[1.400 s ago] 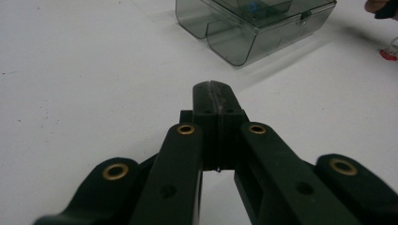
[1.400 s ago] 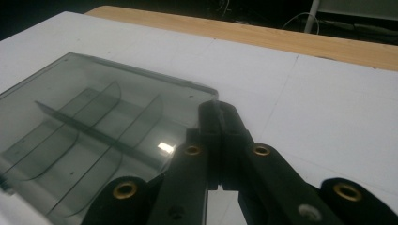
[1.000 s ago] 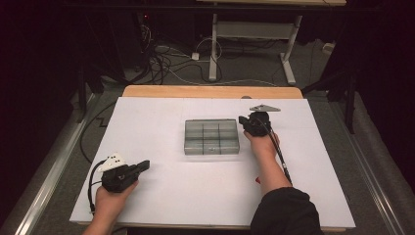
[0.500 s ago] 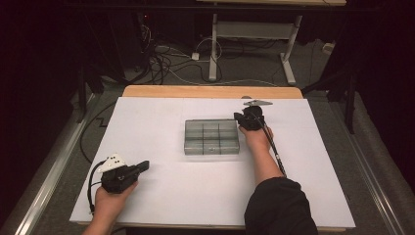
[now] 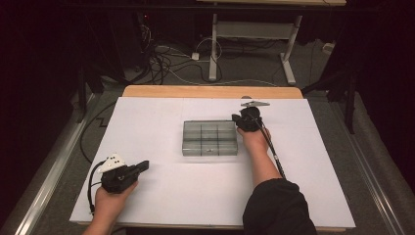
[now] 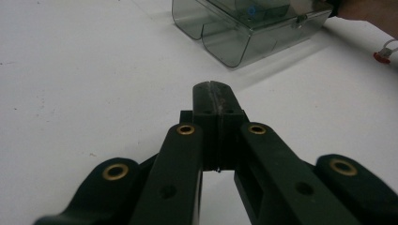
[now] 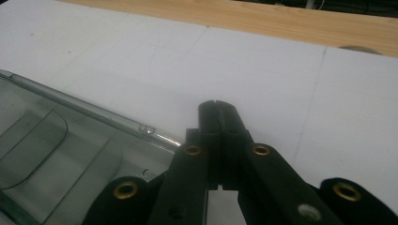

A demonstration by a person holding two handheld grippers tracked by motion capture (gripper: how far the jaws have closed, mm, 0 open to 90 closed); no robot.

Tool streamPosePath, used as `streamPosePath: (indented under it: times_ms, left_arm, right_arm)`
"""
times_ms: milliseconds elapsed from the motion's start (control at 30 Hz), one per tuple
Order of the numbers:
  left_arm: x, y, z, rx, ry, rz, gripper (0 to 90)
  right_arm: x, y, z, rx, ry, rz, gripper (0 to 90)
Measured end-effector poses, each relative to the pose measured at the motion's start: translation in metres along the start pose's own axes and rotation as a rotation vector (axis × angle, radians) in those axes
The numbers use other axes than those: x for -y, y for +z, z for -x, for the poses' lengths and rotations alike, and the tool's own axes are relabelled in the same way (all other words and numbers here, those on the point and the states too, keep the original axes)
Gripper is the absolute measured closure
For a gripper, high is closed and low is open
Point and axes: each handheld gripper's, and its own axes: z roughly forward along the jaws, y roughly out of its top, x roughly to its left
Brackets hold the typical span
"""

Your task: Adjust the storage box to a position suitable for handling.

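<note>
While both tongs are closed and empty, the clear compartment box (image 5: 210,138) holds a small blue item.

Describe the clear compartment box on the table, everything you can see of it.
The compartment box is a shallow rectangular case of smoky, see-through plastic, split by dividers into a grid of rounded-bottom compartments. The lid looks closed, with a small latch on one side wall. Something small and blue shows through the plastic in the left gripper view; what it is cannot be told. The box lies flat on the white table, near its middle. The right gripper, jaws shut, hovers at its far right corner; whether they touch cannot be told.
</note>
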Motion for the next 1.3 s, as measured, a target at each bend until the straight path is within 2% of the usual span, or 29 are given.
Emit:
streamPosePath:
  times_ms: [67, 100, 133, 167, 200, 233, 267, 300, 333, 400, 433, 467, 500, 533, 600, 633, 700, 733, 767, 800, 833, 1000, 1033, 1067, 1100, 1133, 1200, 1233, 1300]
  left_arm:
    - [0.0, 0.0, 0.0, -0.002, -0.001, 0.001, 88.0]
    - [-0.001, 0.0, 0.0, -0.003, -0.001, 0.001, 88.0]
    - [-0.001, 0.001, 0.0, -0.004, -0.002, 0.001, 88.0]
    - [-0.001, 0.001, 0.0, -0.005, -0.006, 0.004, 88.0]
    - [-0.002, 0.001, -0.001, -0.005, -0.007, 0.005, 88.0]
    - [-0.002, 0.002, -0.001, -0.007, -0.005, 0.004, 88.0]
    - [-0.003, 0.002, -0.001, -0.013, -0.003, 0.003, 88.0]
    - [-0.003, 0.002, -0.001, -0.016, -0.003, 0.005, 88.0]
    - [-0.004, 0.003, -0.002, -0.022, -0.004, 0.007, 88.0]
    - [-0.005, 0.004, -0.004, -0.04, -0.005, 0.005, 88.0]
    - [-0.005, 0.005, -0.006, -0.051, -0.009, 0.007, 88.0]
    - [-0.005, 0.006, -0.007, -0.058, -0.011, 0.007, 88.0]
    - [-0.006, 0.007, -0.009, -0.07, -0.01, -0.001, 88.0]
    - [-0.007, 0.009, -0.011, -0.088, -0.013, -0.008, 88.0]
    - [-0.008, 0.011, -0.013, -0.096, -0.017, -0.014, 88.0]
    - [-0.008, 0.013, -0.015, -0.107, -0.021, -0.018, 88.0]
    - [-0.009, 0.018, -0.017, -0.121, -0.022, -0.034, 88.0]
    - [-0.01, 0.02, -0.018, -0.125, -0.023, -0.037, 88.0]
    - [-0.012, 0.022, -0.019, -0.124, -0.025, -0.044, 88.0]
    - [-0.013, 0.024, -0.02, -0.124, -0.026, -0.053, 88.0]
    - [-0.015, 0.028, -0.02, -0.125, -0.022, -0.062, 88.0]
    - [-0.02, 0.04, -0.021, -0.127, -0.015, -0.081, 88.0]
    - [-0.02, 0.041, -0.022, -0.122, -0.021, -0.079, 88.0]
    - [-0.02, 0.042, -0.023, -0.119, -0.026, -0.08, 88.0]
    - [-0.019, 0.042, -0.023, -0.118, -0.027, -0.084, 88.0]
    - [-0.019, 0.043, -0.023, -0.12, -0.026, -0.09, 88.0]
    - [-0.019, 0.043, -0.023, -0.117, -0.028, -0.093, 88.0]
    - [-0.019, 0.043, -0.023, -0.116, -0.027, -0.094, 88.0]
    - [-0.019, 0.043, -0.023, -0.111, -0.028, -0.094, 88.0]
  right_arm:
    - [0.0, -0.001, -0.007, -0.005, -0.012, -0.009, 90.0]
    - [0.001, -0.002, -0.017, -0.01, -0.033, -0.017, 90.0]
    - [0.001, -0.002, -0.017, -0.01, -0.033, -0.017, 90.0]
    - [0.002, -0.003, -0.023, -0.009, -0.042, -0.02, 90.0]
    - [0.005, -0.005, -0.035, -0.018, -0.07, -0.026, 90.0]
    - [0.005, -0.005, -0.035, -0.018, -0.07, -0.026, 90.0]
    - [0.01, -0.007, -0.048, -0.032, -0.085, -0.018, 90.0]
    - [0.01, -0.007, -0.048, -0.032, -0.085, -0.018, 90.0]
    - [0.015, -0.01, -0.06, -0.043, -0.092, -0.019, 90.0]
    - [0.016, -0.012, -0.064, -0.048, -0.1, -0.017, 90.0]
    - [0.022, -0.017, -0.077, -0.071, -0.122, -0.02, 90.0]
    - [0.022, -0.017, -0.077, -0.071, -0.122, -0.02, 90.0]
    - [0.024, -0.019, -0.081, -0.074, -0.13, -0.017, 90.0]
    - [0.032, -0.024, -0.092, -0.093, -0.147, -0.009, 90.0]
    - [0.034, -0.026, -0.095, -0.096, -0.149, -0.002, 90.0]
    - [0.04, -0.032, -0.101, -0.112, -0.16, 0.001, 90.0]
    - [0.041, -0.035, -0.103, -0.115, -0.17, 0.002, 90.0]
    - [0.042, -0.041, -0.104, -0.108, -0.177, 0.015, 90.0]
    - [0.042, -0.052, -0.101, -0.125, -0.166, 0.046, 90.0]
    - [0.042, -0.052, -0.101, -0.125, -0.166, 0.046, 90.0]
    - [0.042, -0.065, -0.099, -0.138, -0.156, 0.07, 90.0]
    - [0.047, -0.092, -0.095, -0.149, -0.16, 0.12, 90.0]
    - [0.052, -0.107, -0.091, -0.144, -0.156, 0.137, 90.0]
    - [0.052, -0.107, -0.091, -0.144, -0.156, 0.137, 90.0]
    - [0.057, -0.118, -0.086, -0.137, -0.155, 0.147, 90.0]
    - [0.057, -0.118, -0.086, -0.137, -0.155, 0.147, 90.0]
    - [0.066, -0.137, -0.077, -0.109, -0.169, 0.157, 90.0]
    - [0.066, -0.137, -0.077, -0.109, -0.169, 0.157, 90.0]
    - [0.074, -0.15, -0.071, -0.085, -0.186, 0.157, 90.0]
